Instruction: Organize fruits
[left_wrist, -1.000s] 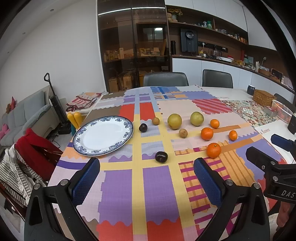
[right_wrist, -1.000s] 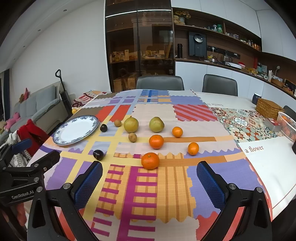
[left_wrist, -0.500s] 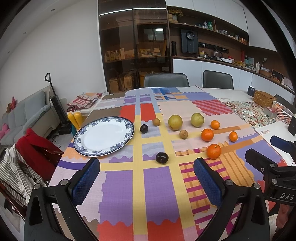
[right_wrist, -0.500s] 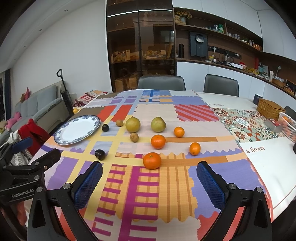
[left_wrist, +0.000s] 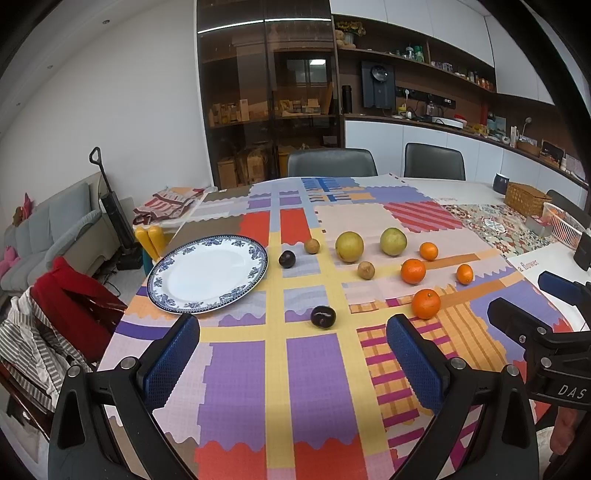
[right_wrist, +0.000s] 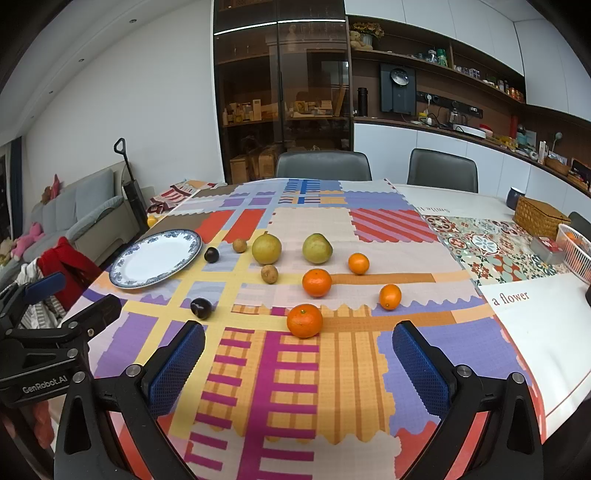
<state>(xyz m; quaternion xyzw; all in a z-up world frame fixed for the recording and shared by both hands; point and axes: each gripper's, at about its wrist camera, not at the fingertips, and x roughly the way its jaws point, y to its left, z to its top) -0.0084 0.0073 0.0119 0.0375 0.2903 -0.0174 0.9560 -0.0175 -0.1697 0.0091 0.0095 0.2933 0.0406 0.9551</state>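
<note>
A blue-rimmed white plate (left_wrist: 192, 295) (right_wrist: 122, 278) lies empty at the left of the patchwork cloth. Fruits lie loose right of it: two dark plums (left_wrist: 323, 316) (left_wrist: 287, 259), two small brown fruits (left_wrist: 311, 246) (left_wrist: 366, 270), two yellow-green pears (left_wrist: 349, 246) (left_wrist: 393, 241) and several oranges, the nearest (left_wrist: 426, 303) (right_wrist: 304, 320). My left gripper (left_wrist: 291, 354) is open and empty over the near cloth, short of the near plum (right_wrist: 201, 308). My right gripper (right_wrist: 297, 362) is open and empty, just short of the nearest orange.
A wicker basket (right_wrist: 539, 218) and a white wire basket (right_wrist: 576, 254) stand at the far right of the table. Two grey chairs (right_wrist: 323, 166) stand behind the table. A chair with clothes (left_wrist: 55, 317) is at the left edge.
Both grippers have shifted slightly toward the fruits. Nothing on the table has moved.
</note>
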